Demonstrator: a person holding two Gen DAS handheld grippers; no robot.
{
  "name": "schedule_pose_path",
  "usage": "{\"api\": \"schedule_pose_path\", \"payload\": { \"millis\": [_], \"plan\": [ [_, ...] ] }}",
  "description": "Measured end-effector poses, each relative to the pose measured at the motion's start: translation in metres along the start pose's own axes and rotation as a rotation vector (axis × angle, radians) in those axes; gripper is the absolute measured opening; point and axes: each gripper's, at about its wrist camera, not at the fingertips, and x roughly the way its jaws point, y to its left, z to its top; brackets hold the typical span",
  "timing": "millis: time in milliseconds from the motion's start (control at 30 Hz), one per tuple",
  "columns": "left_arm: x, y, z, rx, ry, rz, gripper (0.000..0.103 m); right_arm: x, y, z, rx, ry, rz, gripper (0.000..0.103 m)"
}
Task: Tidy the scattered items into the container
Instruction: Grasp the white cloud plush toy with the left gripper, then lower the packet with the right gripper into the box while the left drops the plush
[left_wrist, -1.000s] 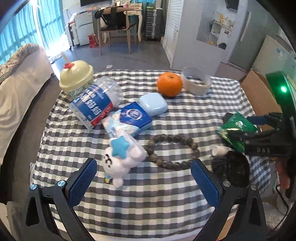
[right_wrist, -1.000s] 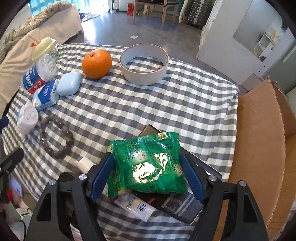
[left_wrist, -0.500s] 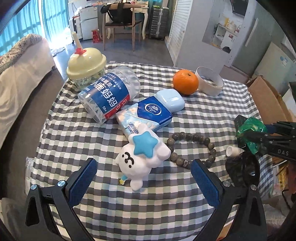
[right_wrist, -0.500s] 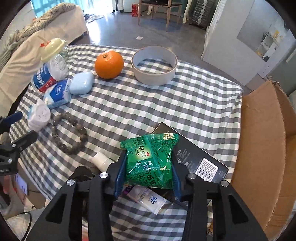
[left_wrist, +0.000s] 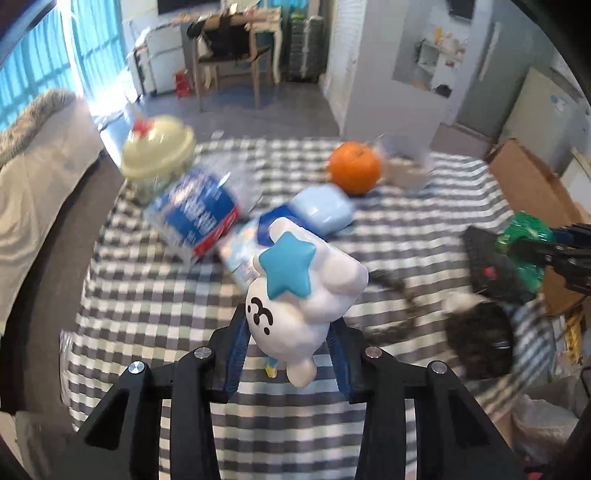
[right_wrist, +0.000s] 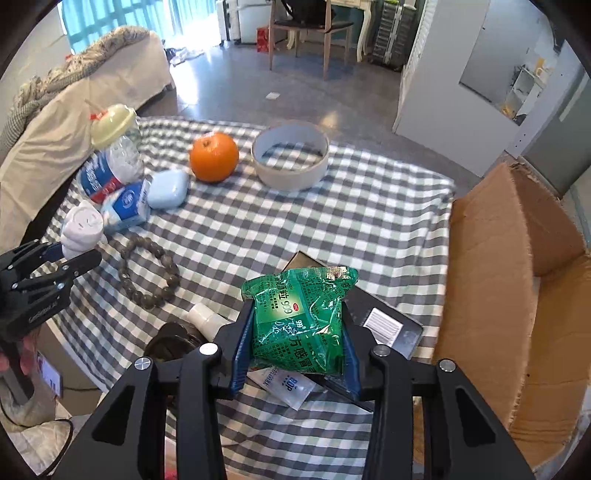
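Observation:
My left gripper (left_wrist: 288, 354) is shut on a white plush toy with a blue star (left_wrist: 303, 288) and holds it above the checked tablecloth; the toy also shows in the right wrist view (right_wrist: 83, 229). My right gripper (right_wrist: 295, 347) is shut on a green foil packet (right_wrist: 301, 317), lifted over a black box (right_wrist: 384, 325). An open cardboard box (right_wrist: 517, 295) stands off the table's right edge. On the cloth lie an orange (right_wrist: 214, 157), a bead bracelet (right_wrist: 149, 269), a light-blue case (right_wrist: 168, 188), a tissue pack (right_wrist: 125, 205) and a water bottle (right_wrist: 107, 170).
A white tape ring (right_wrist: 290, 157) sits at the back of the table. A small white tube (right_wrist: 205, 317), a flat sachet (right_wrist: 288, 384) and a dark bundle (right_wrist: 170, 343) lie near the front edge. A cup with a yellow domed lid (right_wrist: 112, 120) stands at the far left.
My left gripper has closed on the plush toy and raised it. My right gripper has lifted the green packet higher and closer to the camera.

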Motion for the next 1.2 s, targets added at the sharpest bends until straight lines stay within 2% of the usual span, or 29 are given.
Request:
{"api": "schedule_pose_path", "payload": {
  "millis": [200,333,533,667,800,933,1000,1033,1067,1133,1167,1200],
  "plan": [
    [-0.056,-0.062,0.034,0.139,-0.136,-0.094,0.041,-0.056,-0.022,-0.003,0.041,-0.120,-0.034,0.040],
    [-0.083,-0.129,0.060,0.273,-0.214,-0.149,0.041,-0.103,-0.054,-0.011,0.091,-0.213,-0.103,0.040],
    [-0.092,-0.235,0.086,0.399,-0.245,-0.301,0.041,-0.151,-0.118,-0.038,0.193,-0.286,-0.255,0.040],
    [-0.075,-0.300,0.092,0.459,-0.210,-0.354,0.041,-0.153,-0.166,-0.057,0.287,-0.264,-0.316,0.041],
    [-0.050,-0.353,0.095,0.506,-0.182,-0.396,0.041,-0.125,-0.216,-0.076,0.391,-0.176,-0.308,0.041],
    [-0.013,-0.384,0.100,0.504,-0.118,-0.365,0.041,-0.090,-0.252,-0.094,0.461,-0.097,-0.267,0.041],
    [-0.001,-0.390,0.102,0.491,-0.110,-0.355,0.044,-0.079,-0.261,-0.101,0.479,-0.074,-0.256,0.041],
    [0.003,-0.393,0.102,0.487,-0.113,-0.344,0.053,-0.073,-0.265,-0.103,0.487,-0.065,-0.247,0.041],
    [0.006,-0.395,0.101,0.486,-0.122,-0.327,0.073,-0.069,-0.267,-0.105,0.491,-0.057,-0.239,0.043],
    [0.008,-0.398,0.103,0.485,-0.143,-0.283,0.091,-0.064,-0.271,-0.108,0.493,-0.053,-0.239,0.046],
    [0.005,-0.391,0.100,0.477,-0.157,-0.272,0.094,-0.062,-0.272,-0.109,0.492,-0.050,-0.241,0.051],
    [0.004,-0.389,0.101,0.472,-0.164,-0.267,0.095,-0.060,-0.272,-0.110,0.492,-0.049,-0.241,0.062]
  ]
}}
